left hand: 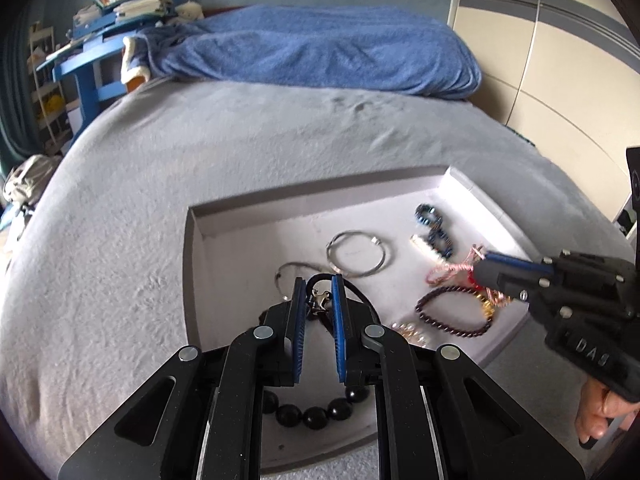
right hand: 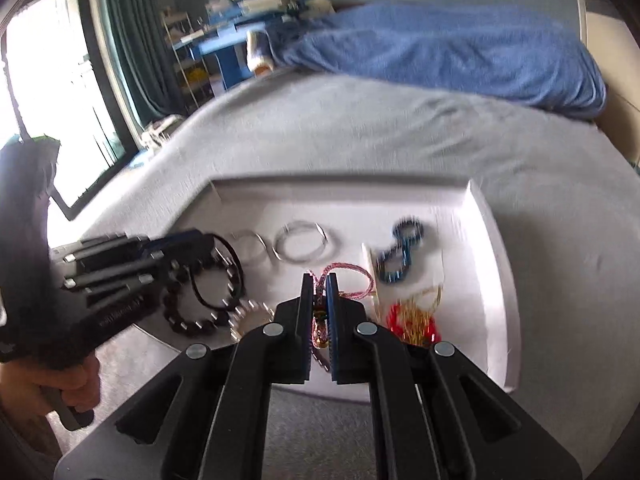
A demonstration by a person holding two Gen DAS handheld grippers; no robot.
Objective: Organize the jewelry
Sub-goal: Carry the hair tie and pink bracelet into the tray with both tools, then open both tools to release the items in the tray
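A white tray (left hand: pixel 256 236) lies on the grey bed and holds jewelry. My left gripper (left hand: pixel 317 283) is shut on a black cord necklace with a silver clasp (left hand: pixel 319 300); black beads (left hand: pixel 316 414) hang below it. My right gripper (right hand: pixel 319 278) is shut on a pink braided cord bracelet (right hand: pixel 348 270), also seen in the left wrist view (left hand: pixel 448 270). In the tray lie silver hoop bangles (left hand: pixel 356 258), a blue beaded bracelet (left hand: pixel 434 224), a dark purple beaded bracelet (left hand: pixel 452 312), red and gold pieces (right hand: pixel 412 316) and a pearl piece (left hand: pixel 408 330).
A blue blanket (left hand: pixel 320 48) is heaped at the far end of the bed. A blue desk with books (left hand: pixel 104 24) stands at the back left. A wardrobe (left hand: pixel 560 60) is on the right. A window (right hand: pixel 52 80) is at the left in the right wrist view.
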